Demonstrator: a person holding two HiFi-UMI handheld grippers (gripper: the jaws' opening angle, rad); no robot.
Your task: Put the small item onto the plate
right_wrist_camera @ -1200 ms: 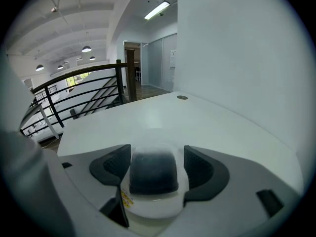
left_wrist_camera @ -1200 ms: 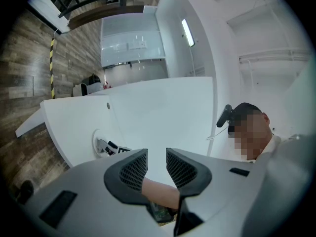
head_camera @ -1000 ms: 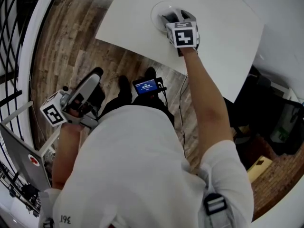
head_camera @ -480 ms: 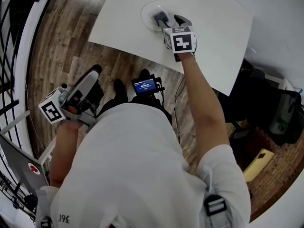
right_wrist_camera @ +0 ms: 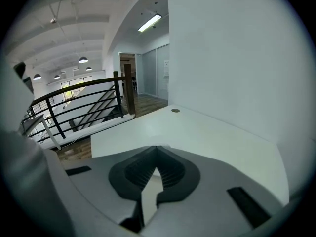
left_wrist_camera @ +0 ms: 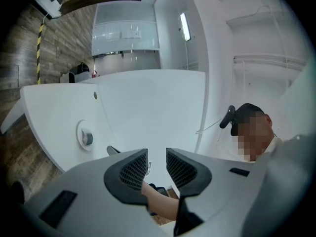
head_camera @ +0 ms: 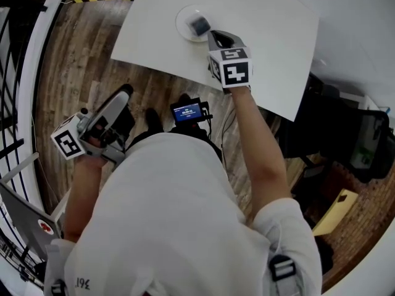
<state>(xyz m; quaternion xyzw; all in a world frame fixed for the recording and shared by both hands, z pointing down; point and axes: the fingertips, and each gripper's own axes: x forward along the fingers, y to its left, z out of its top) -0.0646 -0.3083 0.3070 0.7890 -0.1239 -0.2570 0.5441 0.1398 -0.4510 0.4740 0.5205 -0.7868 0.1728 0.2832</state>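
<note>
The small item (head_camera: 200, 24) sits on the plate (head_camera: 184, 16), close to the surface's (head_camera: 278, 36) near edge. Just beside the plate, the right claw (head_camera: 214, 37) has just been closing and is clenched on nothing, with wide white surface beyond it. The left claw (head_camera: 125, 94) hangs released over the floor (head_camera: 80, 54).

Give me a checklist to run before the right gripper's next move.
1. Small item on the plate: ok.
2. Right gripper off the item: ok.
3. Right gripper empty: ok, its jaws have just closed with nothing between them.
4. Left gripper empty: ok, jaws apart, away from the table.
5. Item sitting flat and steady: cannot tell.
</note>
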